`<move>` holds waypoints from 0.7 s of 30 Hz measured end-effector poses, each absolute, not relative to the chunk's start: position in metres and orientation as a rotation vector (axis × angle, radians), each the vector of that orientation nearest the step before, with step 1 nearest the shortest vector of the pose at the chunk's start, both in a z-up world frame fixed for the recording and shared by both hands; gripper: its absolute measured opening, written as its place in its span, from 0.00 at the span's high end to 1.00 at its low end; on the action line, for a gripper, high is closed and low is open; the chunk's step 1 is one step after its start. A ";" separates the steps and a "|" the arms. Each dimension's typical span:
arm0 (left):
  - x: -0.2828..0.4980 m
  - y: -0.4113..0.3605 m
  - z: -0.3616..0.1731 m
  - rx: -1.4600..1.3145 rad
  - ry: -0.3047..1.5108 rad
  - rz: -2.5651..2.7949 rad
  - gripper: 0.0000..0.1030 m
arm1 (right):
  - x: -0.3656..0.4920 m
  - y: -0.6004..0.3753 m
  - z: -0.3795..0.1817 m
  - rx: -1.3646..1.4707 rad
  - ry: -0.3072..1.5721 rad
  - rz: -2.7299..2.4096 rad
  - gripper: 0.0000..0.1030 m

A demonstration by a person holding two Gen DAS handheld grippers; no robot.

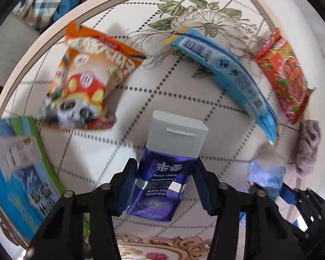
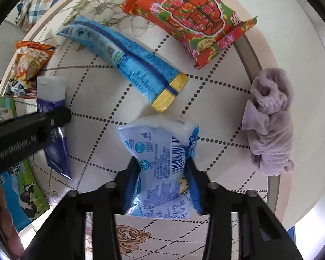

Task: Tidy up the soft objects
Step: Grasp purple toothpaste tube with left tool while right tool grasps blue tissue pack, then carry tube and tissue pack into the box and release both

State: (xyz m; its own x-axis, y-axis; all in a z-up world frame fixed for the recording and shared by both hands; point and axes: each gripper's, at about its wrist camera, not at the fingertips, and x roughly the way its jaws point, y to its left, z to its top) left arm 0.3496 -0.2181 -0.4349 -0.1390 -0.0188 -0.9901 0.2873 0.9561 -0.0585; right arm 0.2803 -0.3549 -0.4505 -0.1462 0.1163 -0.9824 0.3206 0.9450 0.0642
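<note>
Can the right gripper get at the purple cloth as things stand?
Probably not yet: the right gripper is shut on the pale blue packet. The purple cloth lies uncovered to its right, near the table edge.

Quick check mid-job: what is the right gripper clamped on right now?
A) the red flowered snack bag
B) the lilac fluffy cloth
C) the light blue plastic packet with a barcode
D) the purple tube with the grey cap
C: in the right wrist view the right gripper has its jaws pressed into both sides of the light blue plastic packet.
</note>
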 end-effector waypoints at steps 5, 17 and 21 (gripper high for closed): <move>0.323 -0.208 -0.405 0.083 1.668 -0.296 0.54 | 0.276 -0.353 -0.433 0.349 1.706 -0.164 0.64; 0.325 -0.171 -0.338 -0.005 1.540 -0.329 0.56 | 0.273 -0.348 -0.363 0.326 1.611 -0.124 0.64; 0.318 -0.168 -0.316 -0.025 1.490 -0.338 0.56 | 0.271 -0.338 -0.344 0.304 1.575 -0.095 0.64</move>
